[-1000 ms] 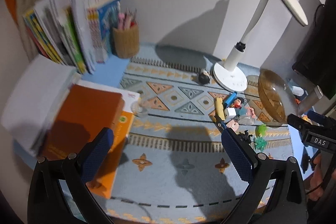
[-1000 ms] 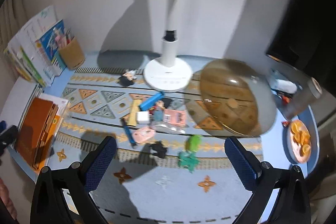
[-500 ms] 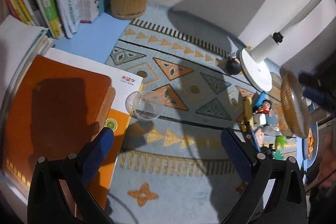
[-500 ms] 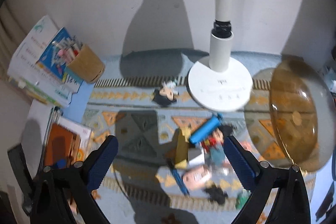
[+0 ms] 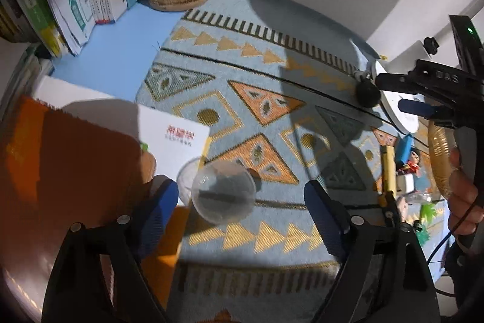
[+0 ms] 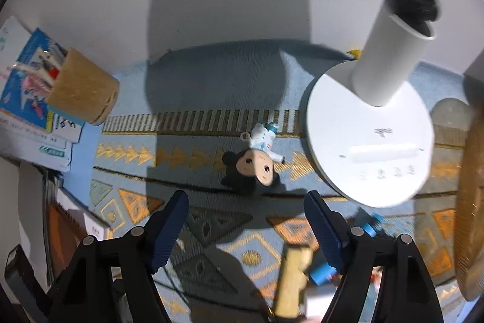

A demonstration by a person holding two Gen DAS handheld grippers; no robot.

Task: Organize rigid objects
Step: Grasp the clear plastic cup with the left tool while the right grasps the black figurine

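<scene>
The left gripper (image 5: 240,205), jaws spread and just closing, straddles a clear cup (image 5: 222,192) beside the orange book (image 5: 75,165). The right gripper (image 6: 246,227), likewise closing yet spread, hovers before the figurine (image 6: 252,168) by the lamp base (image 6: 370,147)

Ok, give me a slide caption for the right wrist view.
Open right hand-held gripper above a patterned mat, a small big-headed figurine lying just ahead beside the white lamp base.

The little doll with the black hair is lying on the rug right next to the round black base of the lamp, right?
Nearly. The lamp base is white, not black. The right wrist view shows the doll lying on the rug beside that round white base.
</scene>
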